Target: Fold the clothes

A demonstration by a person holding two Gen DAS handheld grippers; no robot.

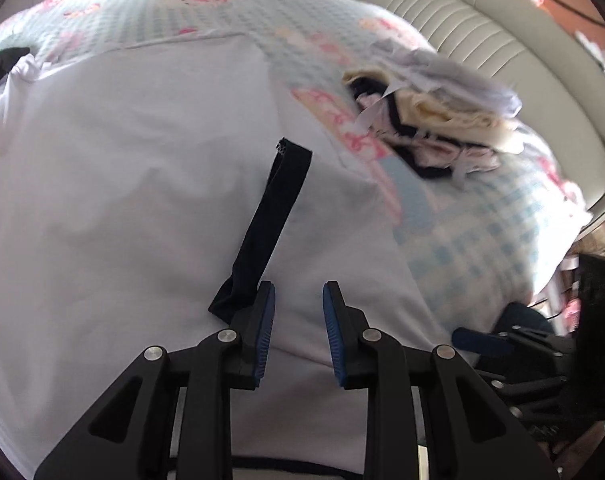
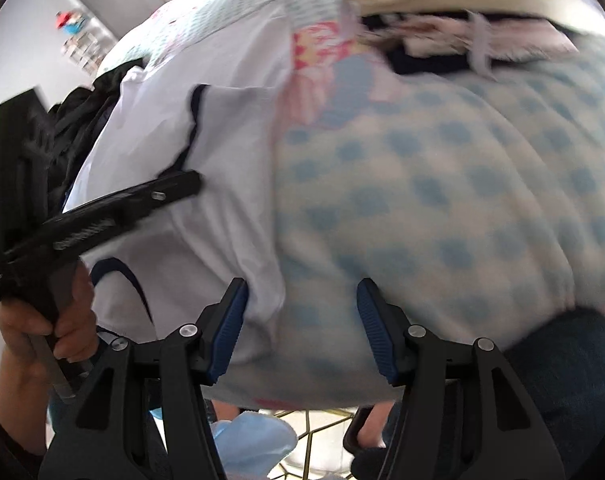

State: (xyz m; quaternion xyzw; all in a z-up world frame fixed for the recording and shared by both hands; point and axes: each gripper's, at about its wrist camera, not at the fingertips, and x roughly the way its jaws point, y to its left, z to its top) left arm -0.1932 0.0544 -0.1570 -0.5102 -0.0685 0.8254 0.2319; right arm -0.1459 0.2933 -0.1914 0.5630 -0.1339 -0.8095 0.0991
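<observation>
we hold the left gripper (image 1: 298,304) and right gripper (image 2: 300,308) with jaws spread, empty, over the white shirt (image 1: 122,200); a shallow pinch could drag bedsheet (image 2: 422,200) along.

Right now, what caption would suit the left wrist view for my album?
Open left gripper poised over a white garment with dark trim, folded pile beyond.

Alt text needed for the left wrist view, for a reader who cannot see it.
The left tongs hang open over a white garment with a dark navy trim strip, spread on a blue-checked floral bedsheet. A small pile of folded clothes sits further back near a padded cream headboard, and the right tongs show at the lower right.
</observation>
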